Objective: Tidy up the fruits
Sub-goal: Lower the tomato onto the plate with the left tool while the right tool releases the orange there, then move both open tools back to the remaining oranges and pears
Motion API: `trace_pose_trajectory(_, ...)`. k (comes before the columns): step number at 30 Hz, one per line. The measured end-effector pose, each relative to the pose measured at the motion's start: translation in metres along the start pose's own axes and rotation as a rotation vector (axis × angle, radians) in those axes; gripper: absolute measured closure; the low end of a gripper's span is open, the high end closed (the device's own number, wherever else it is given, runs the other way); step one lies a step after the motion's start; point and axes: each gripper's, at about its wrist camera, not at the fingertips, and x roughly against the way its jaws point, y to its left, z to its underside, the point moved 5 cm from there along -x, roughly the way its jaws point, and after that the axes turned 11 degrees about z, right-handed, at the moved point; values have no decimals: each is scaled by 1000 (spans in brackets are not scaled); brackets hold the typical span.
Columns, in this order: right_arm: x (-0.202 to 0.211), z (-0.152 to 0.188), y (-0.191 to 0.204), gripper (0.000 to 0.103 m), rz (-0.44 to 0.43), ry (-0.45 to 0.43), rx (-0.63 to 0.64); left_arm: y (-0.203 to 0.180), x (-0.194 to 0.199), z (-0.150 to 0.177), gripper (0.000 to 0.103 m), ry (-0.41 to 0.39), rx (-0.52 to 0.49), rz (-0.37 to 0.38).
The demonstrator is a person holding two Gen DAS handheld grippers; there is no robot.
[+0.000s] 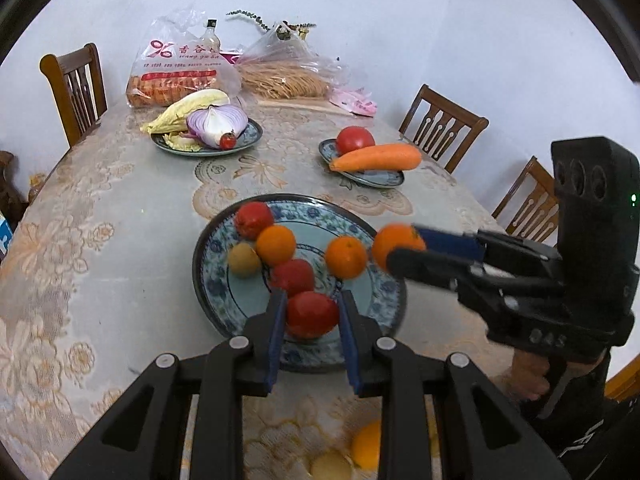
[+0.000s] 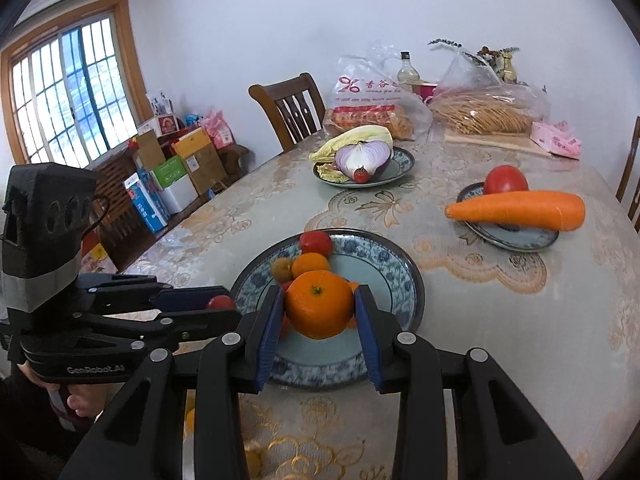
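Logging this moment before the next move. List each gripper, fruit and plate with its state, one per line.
left gripper: shut on a red tomato, low over the large plate.
right gripper: shut on an orange, held above the large plate.
large plate: holds several loose fruits.
carrot: lying across the small plate, beside a tomato.
halved onion: on the far plate, cut face showing.

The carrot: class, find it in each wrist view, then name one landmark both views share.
Left wrist: the carrot lies upper right of centre, across a small plate, in front of a tomato.
Right wrist: the carrot lies at the right, mid-height, across the same plate.
Shared landmark: the halved purple onion.
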Motion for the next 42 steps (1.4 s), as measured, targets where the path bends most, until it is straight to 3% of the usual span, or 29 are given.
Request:
trace_pose_trajectory(4, -7, 7, 7, 66, -96, 52, 8, 1, -1, -1, 77, -42, -26, 64)
trace_pose_trajectory(12, -35, 25, 4, 66, -39, 173, 22, 22, -18, 0, 75, 0, 8, 36)
trace_pose_trajectory(19, -39, 31, 2, 66, -30, 200, 2, 25, -26, 3, 49, 13, 3, 27)
trace_pose_trajectory(23, -38, 32, 4, 65, -25, 200, -2, 26, -28, 4, 46, 25, 24, 60)
trace_pose_trajectory(28, -39, 32, 4, 64, -22, 200, 1, 29, -31, 5, 42, 41, 32, 47)
trace_pose_trajectory(37, -37, 35, 21, 41, -15, 182, 96, 27, -31, 6, 42, 40, 20, 26)
trace_pose_trajectory(42, -35, 33, 21, 26, 18, 165, 107, 22, -25, 5, 27, 13, -5, 18)
